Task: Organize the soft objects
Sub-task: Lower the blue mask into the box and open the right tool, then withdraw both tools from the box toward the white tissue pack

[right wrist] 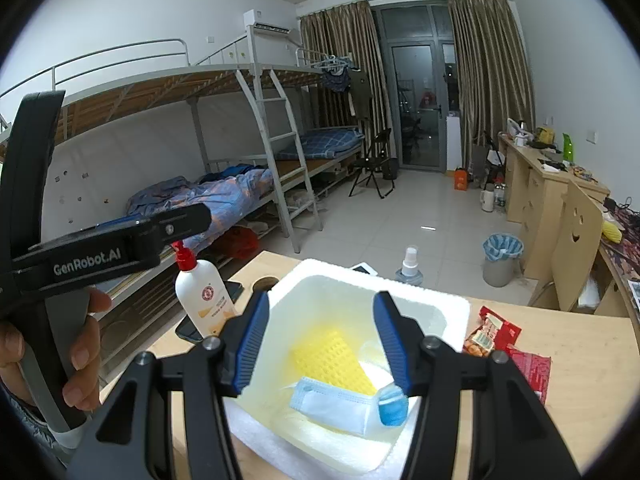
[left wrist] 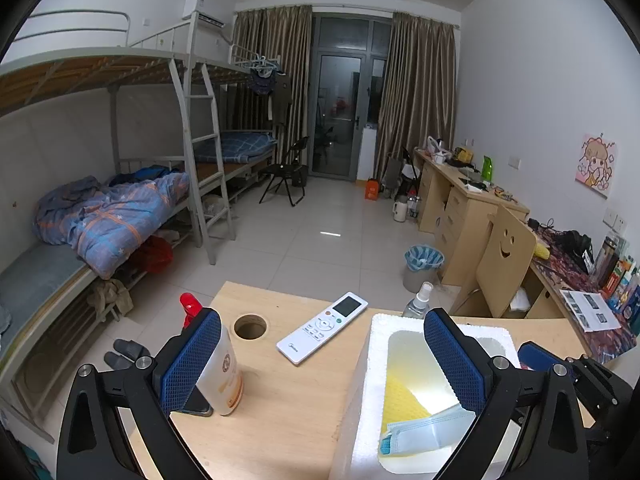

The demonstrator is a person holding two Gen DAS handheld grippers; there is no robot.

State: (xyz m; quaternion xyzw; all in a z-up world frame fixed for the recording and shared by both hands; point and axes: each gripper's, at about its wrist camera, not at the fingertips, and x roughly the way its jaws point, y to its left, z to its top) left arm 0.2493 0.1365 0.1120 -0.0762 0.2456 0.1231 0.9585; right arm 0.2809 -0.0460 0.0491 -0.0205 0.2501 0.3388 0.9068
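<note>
Both grippers hung open and empty over the white foam box.

The right gripper spread its jaws above the blue face mask and yellow sponge cloth lying inside; the left gripper gaped wide, its left finger by the lotion pump bottle, near the white remote control.

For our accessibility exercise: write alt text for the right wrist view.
The open right gripper hovers over a white foam box holding a yellow cloth and a blue face mask. A lotion bottle stands left, red snack packets lie right, on a wooden table.
</note>
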